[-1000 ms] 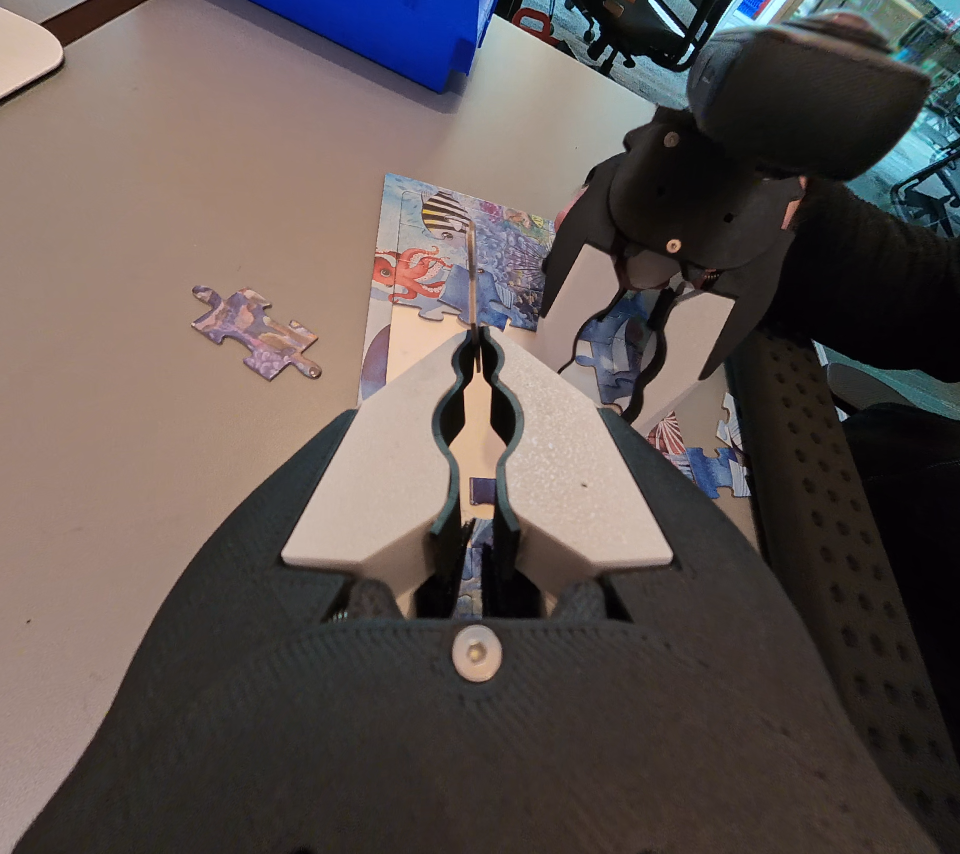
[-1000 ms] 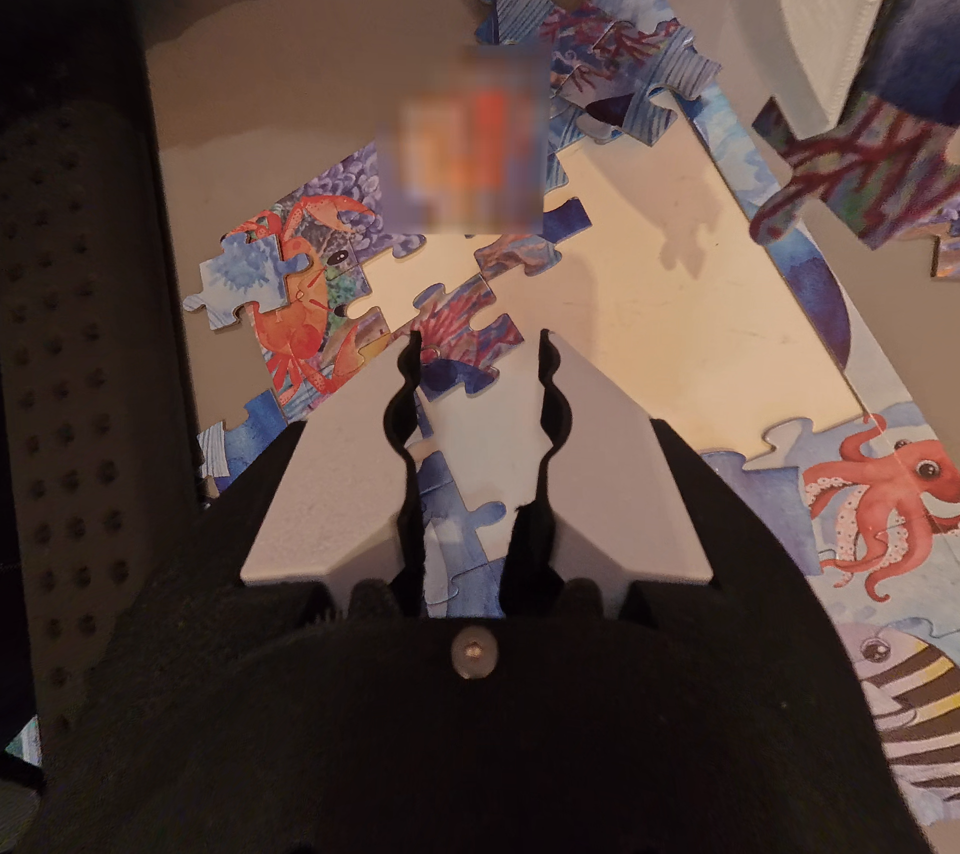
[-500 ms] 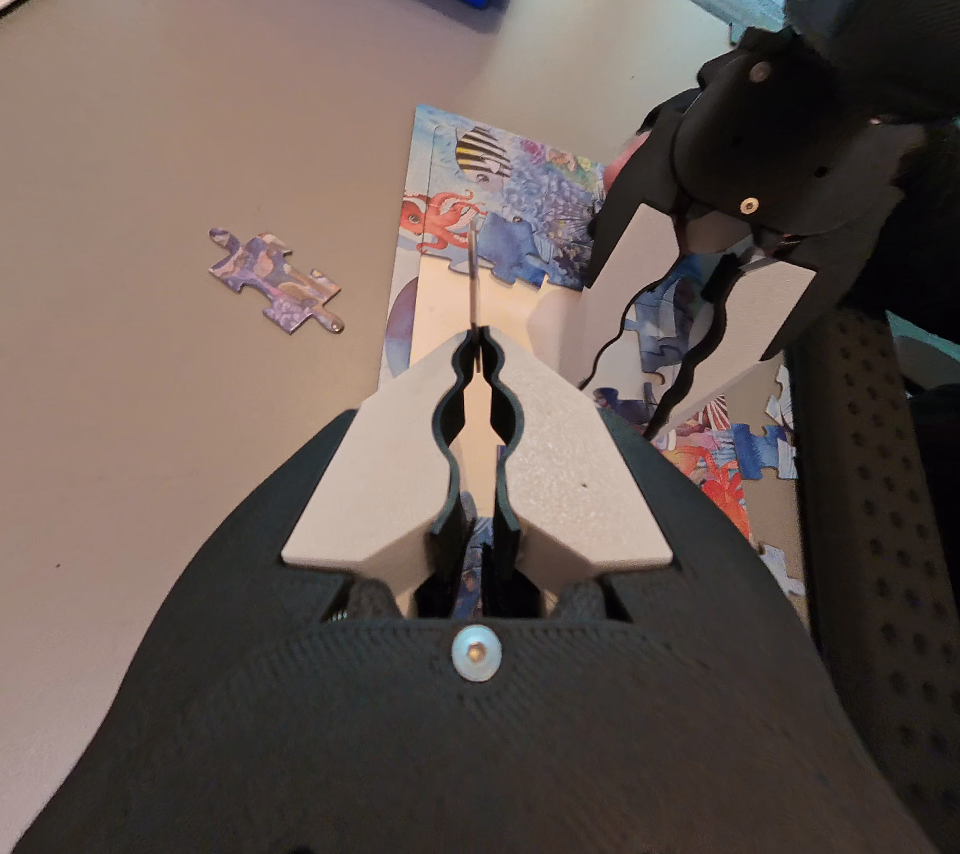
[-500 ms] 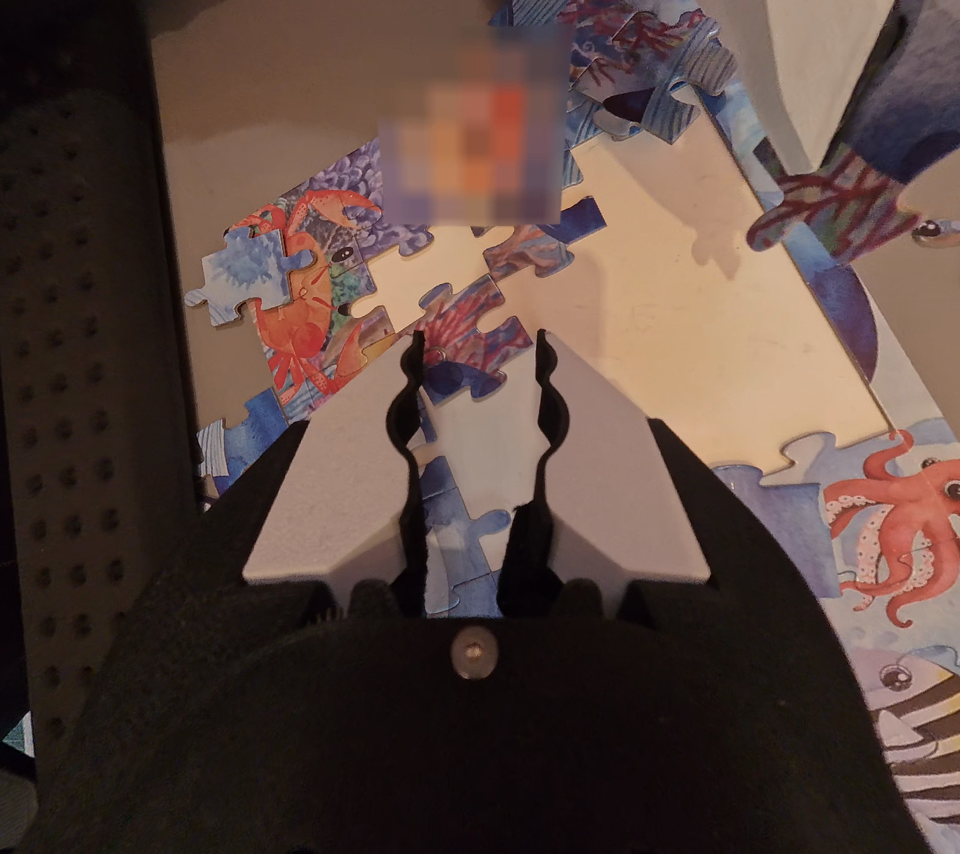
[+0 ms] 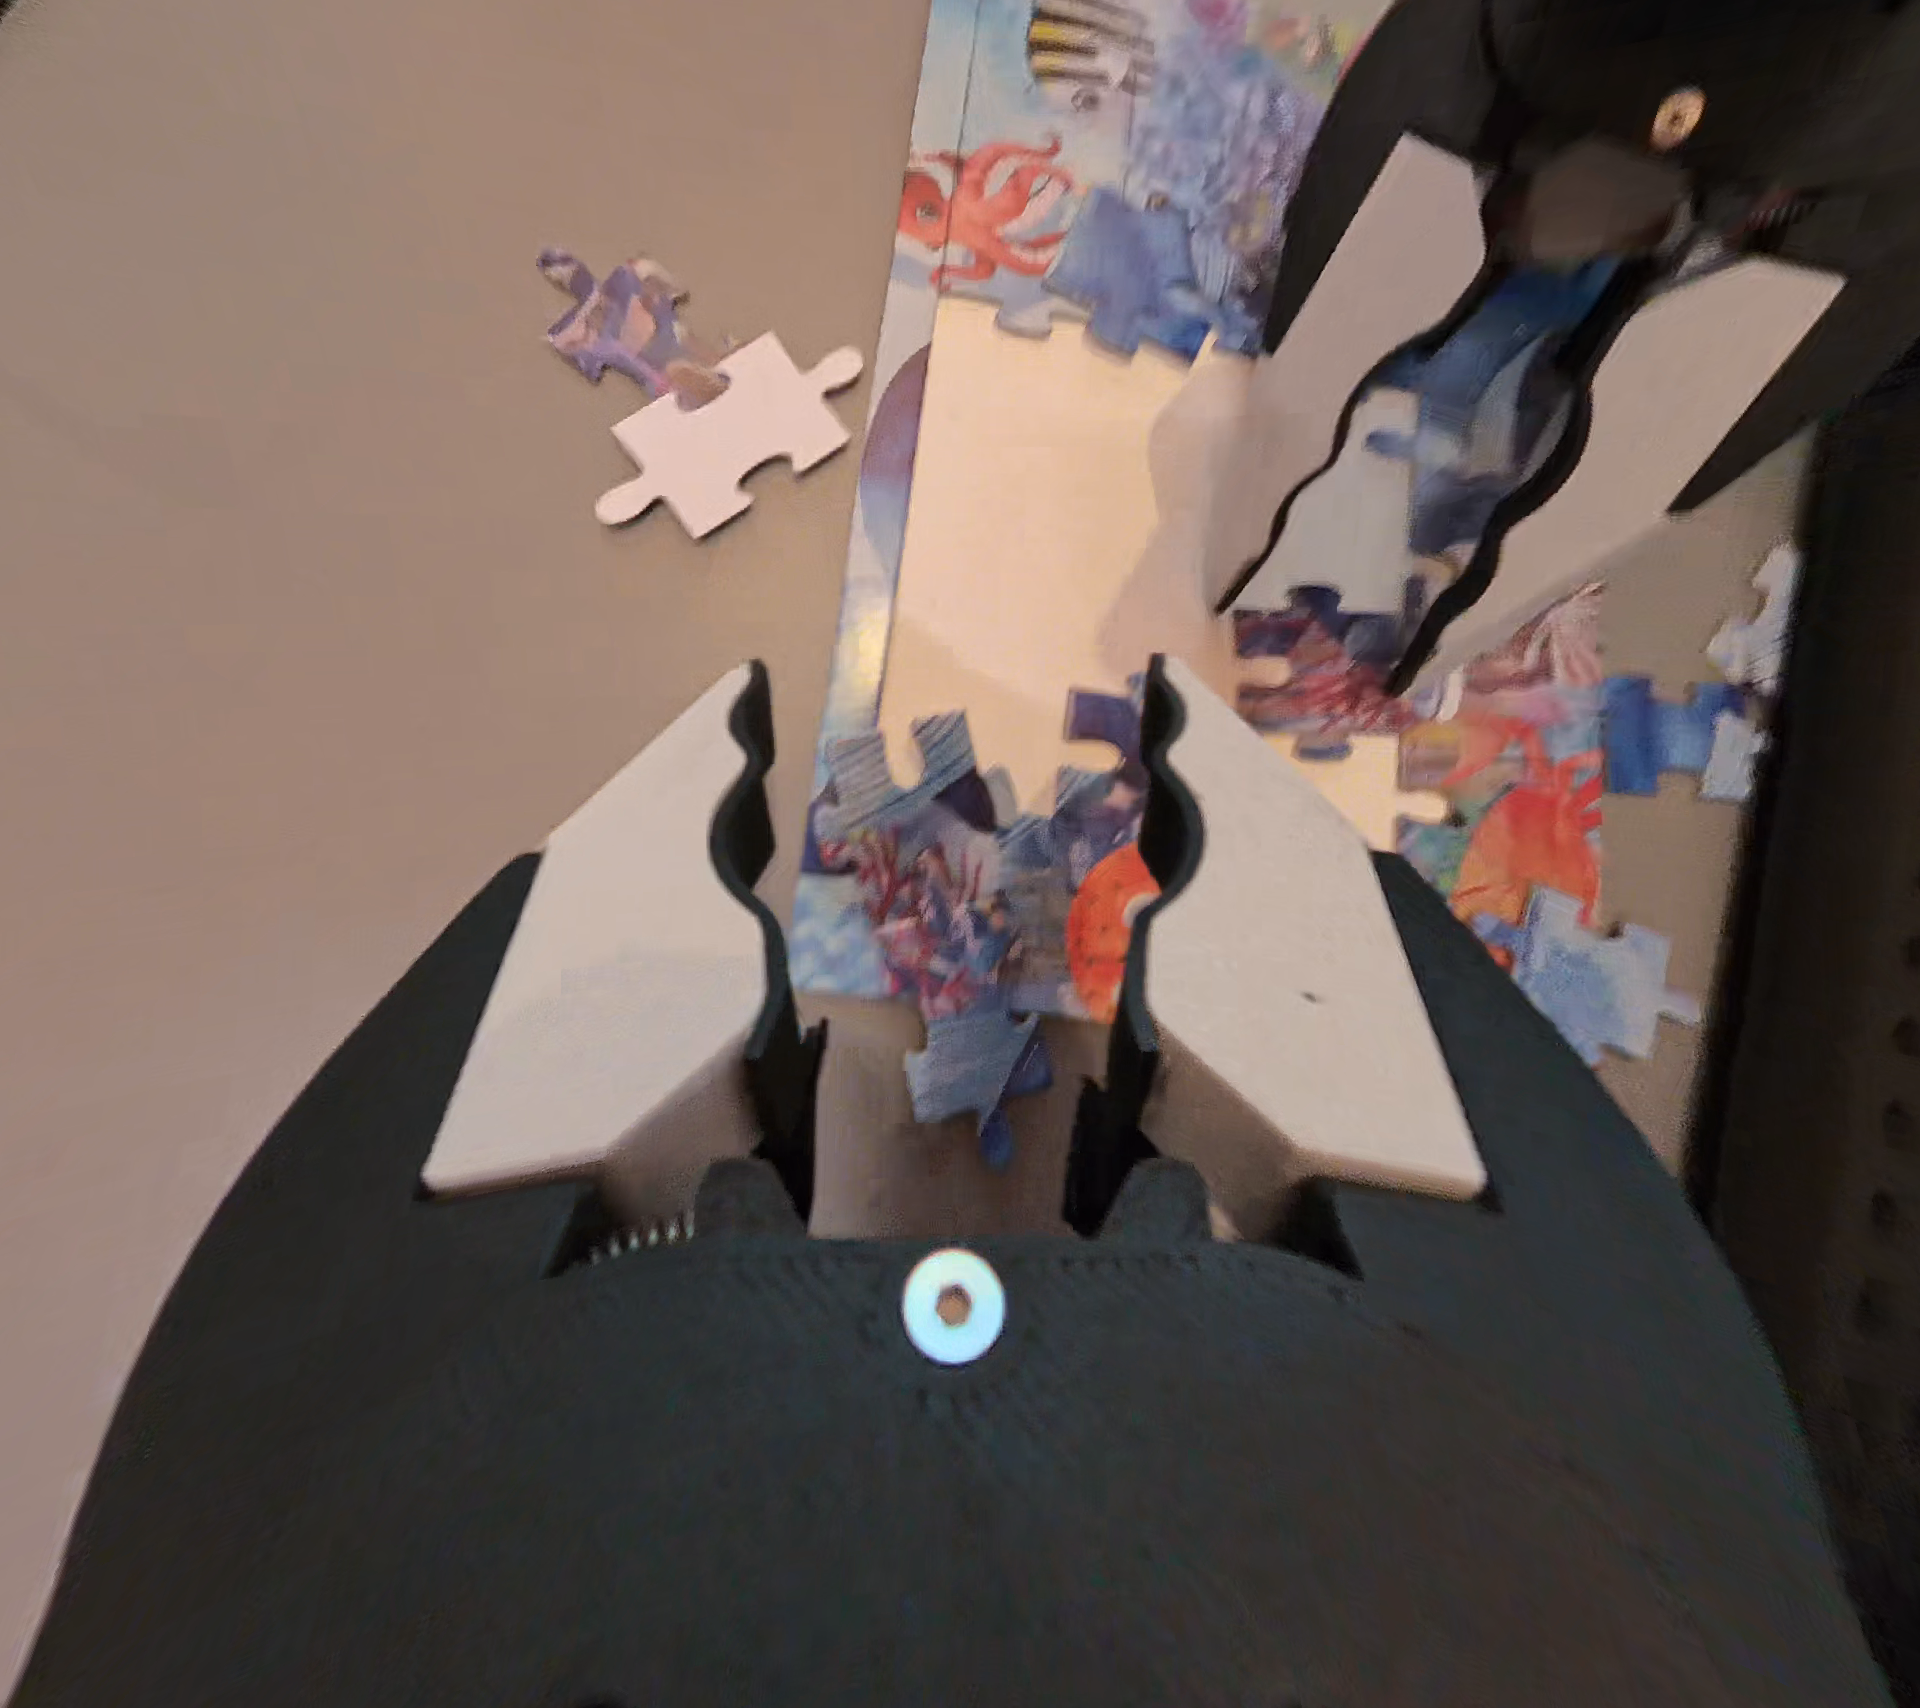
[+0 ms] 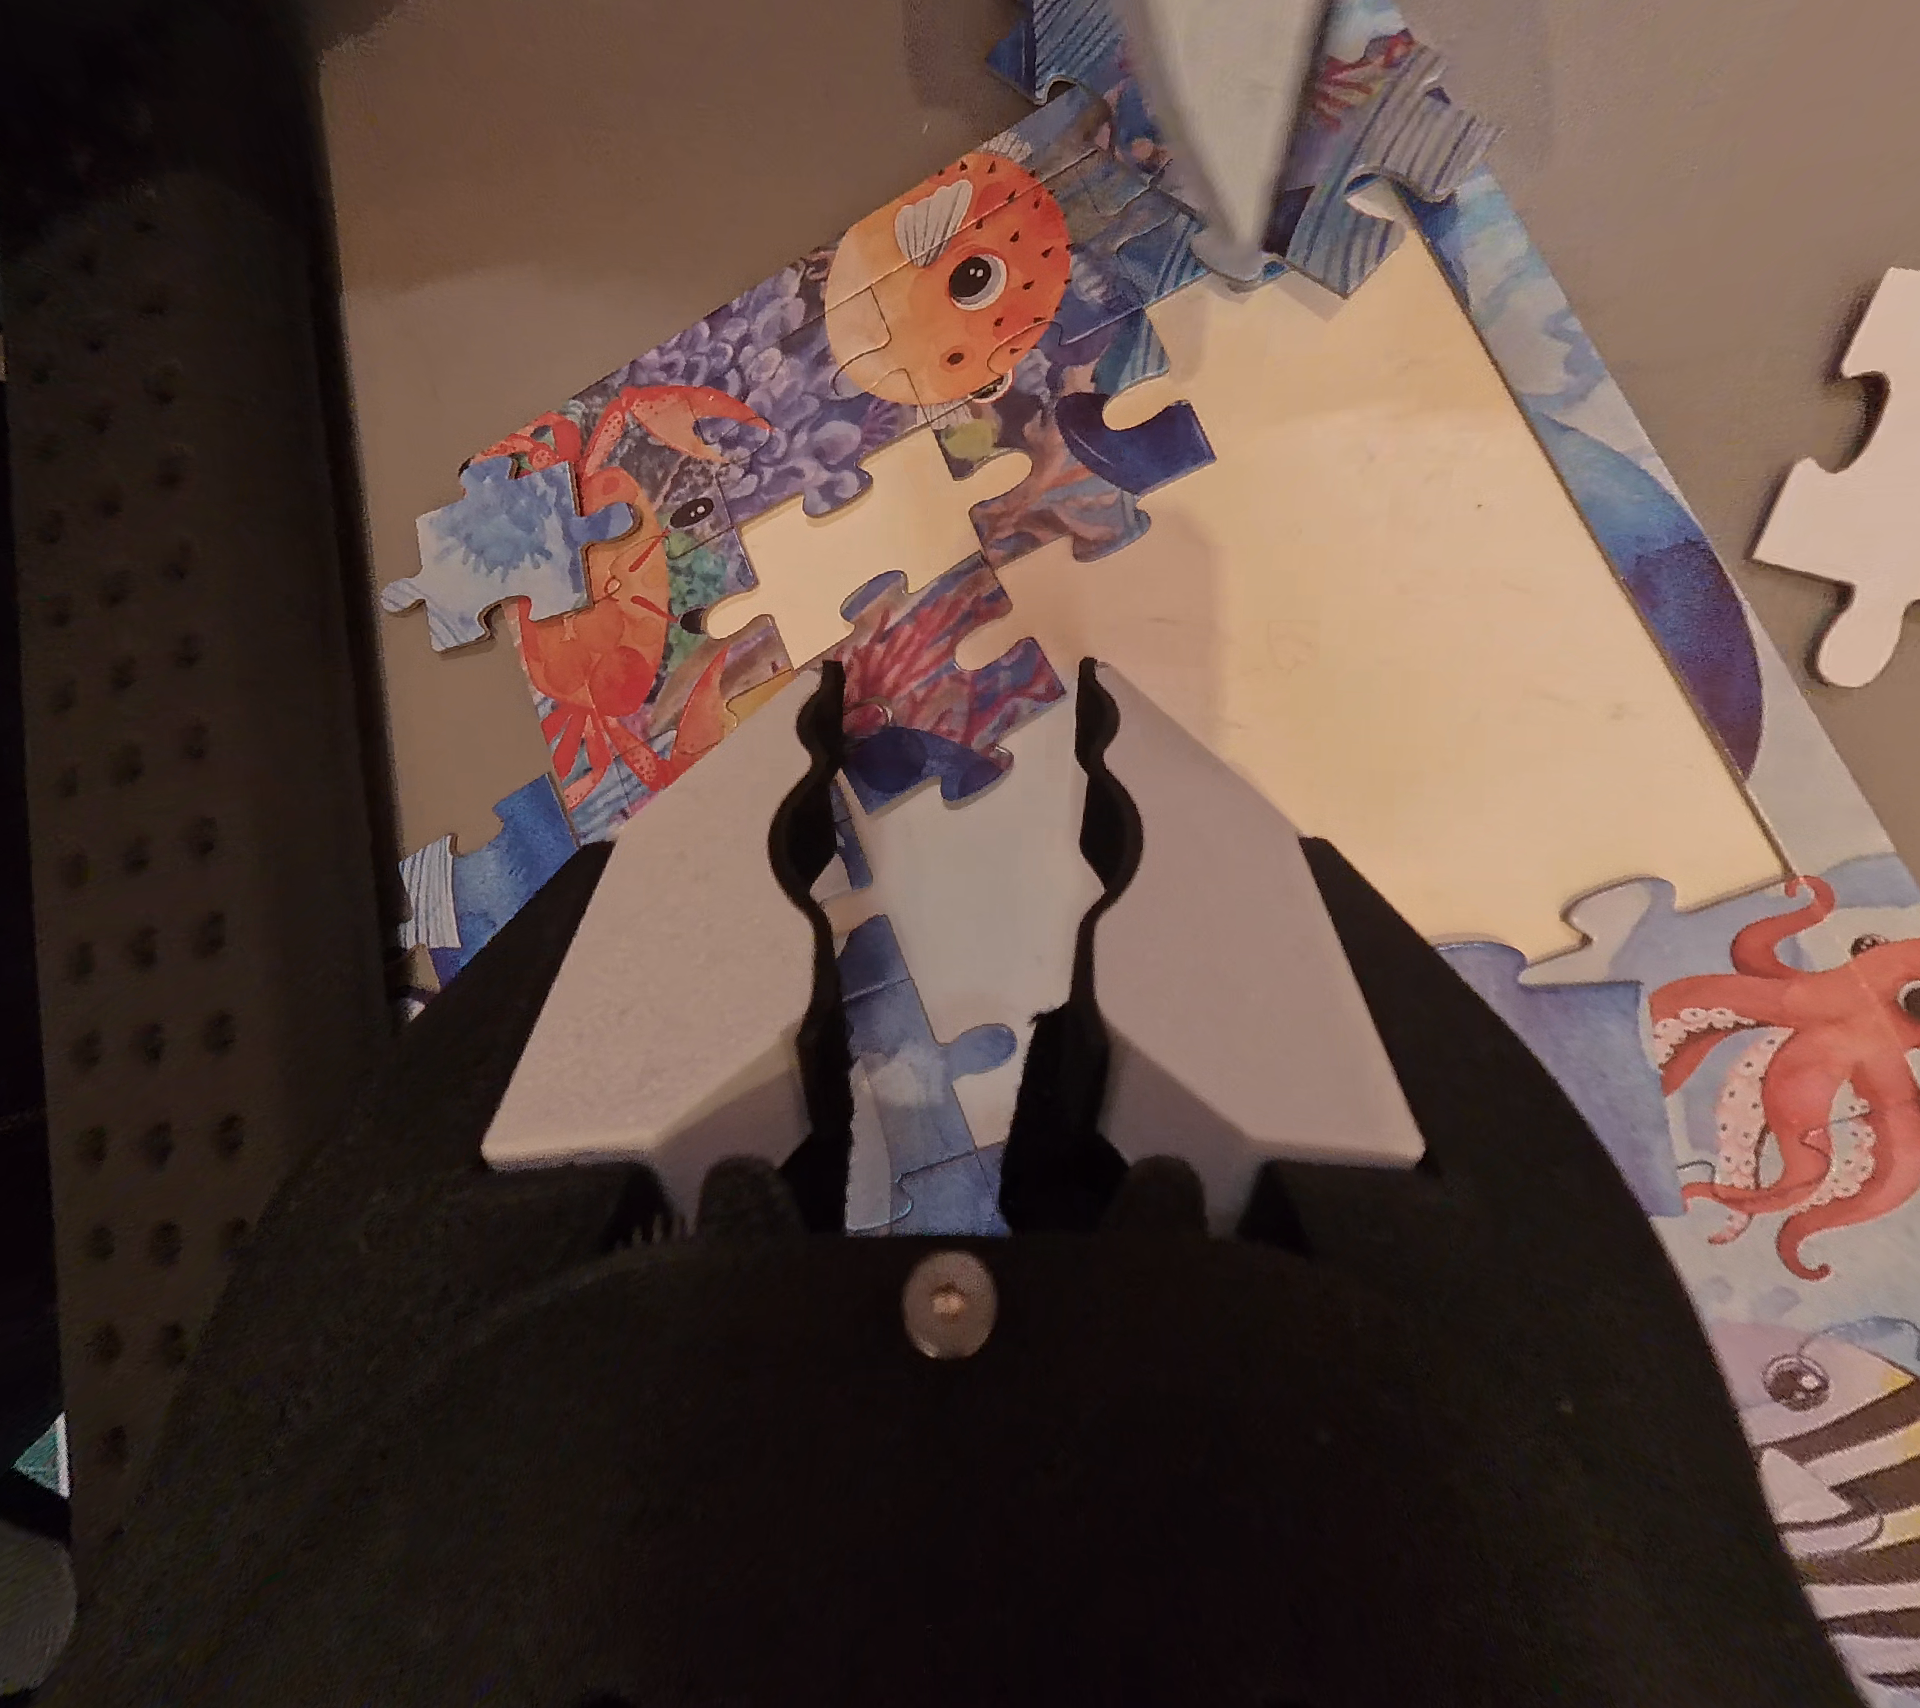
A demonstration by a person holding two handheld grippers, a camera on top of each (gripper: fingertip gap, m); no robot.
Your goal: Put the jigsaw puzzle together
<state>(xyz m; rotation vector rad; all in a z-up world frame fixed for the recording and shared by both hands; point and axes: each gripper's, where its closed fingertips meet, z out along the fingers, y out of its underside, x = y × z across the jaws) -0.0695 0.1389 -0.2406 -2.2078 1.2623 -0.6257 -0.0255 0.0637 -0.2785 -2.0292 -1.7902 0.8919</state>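
Rectangular sea-life jigsaw puzzle in a blue-bordered tray [image 6: 1621,463], lying flat, partly assembled; its cream centre is bare. Joined sections: red octopus [image 6: 1787,1066] at 4 o'clock in the right wrist view, orange pufferfish [image 6: 951,276] at 12 o'clock, red crab [image 6: 613,609] at 9 o'clock. A white, face-down loose piece [image 5: 727,437] lies at 10 o'clock in the left wrist view, touching a purple patterned piece [image 5: 618,313], both beside the tray.

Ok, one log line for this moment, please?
left gripper: open, empty | right gripper: open, over puzzle board, part filled | face-down white piece: on table, against purple piece
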